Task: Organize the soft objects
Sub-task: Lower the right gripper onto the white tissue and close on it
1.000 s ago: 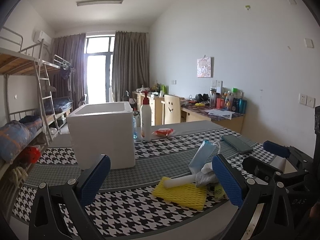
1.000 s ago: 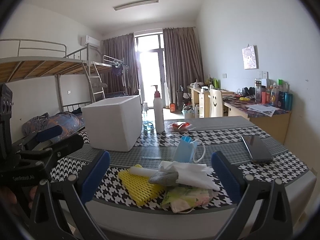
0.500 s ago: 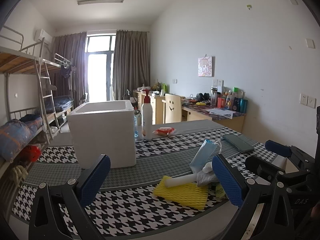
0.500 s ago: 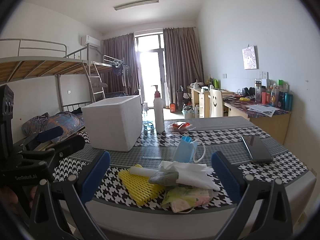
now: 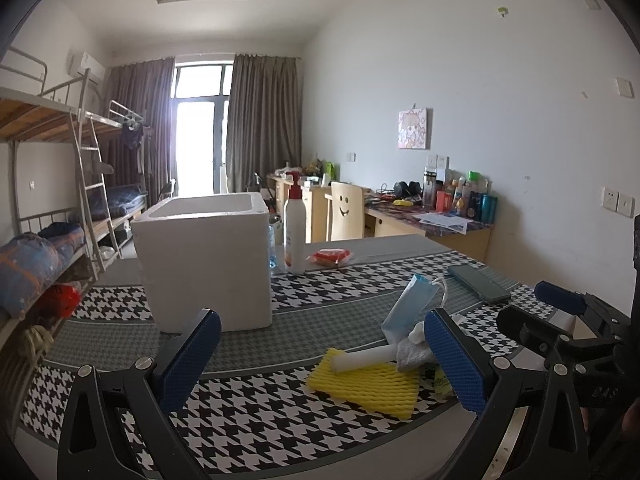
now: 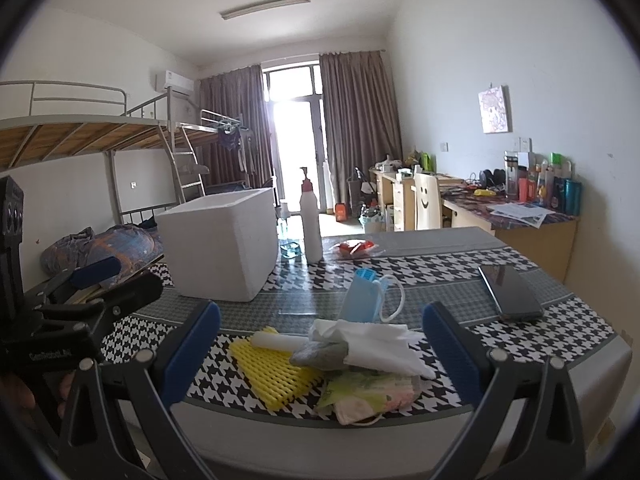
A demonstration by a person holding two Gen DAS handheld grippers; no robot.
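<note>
A pile of soft things lies near the table's front edge: a yellow foam net (image 5: 366, 382) (image 6: 272, 372), a white foam roll (image 6: 276, 339), a grey cloth (image 6: 320, 354), white tissue (image 6: 376, 340), a blue face mask (image 5: 410, 308) (image 6: 362, 296) and a patterned mask (image 6: 368, 394). A white foam box (image 5: 206, 258) (image 6: 222, 242) stands open at the left. My left gripper (image 5: 320, 360) is open and empty, short of the pile. My right gripper (image 6: 320, 350) is open and empty, jaws on either side of the pile, just in front of it.
A pump bottle (image 5: 295, 232) (image 6: 311, 220) and a red packet (image 5: 330, 258) stand behind the box. A dark phone (image 6: 510, 292) lies at the right on the houndstooth tablecloth (image 5: 240, 420). A bunk bed stands at the left, desks at the right wall.
The left wrist view has shifted slightly; the box and pile sit a little to the right and lower. The right gripper has hardly moved. Both stay open.
</note>
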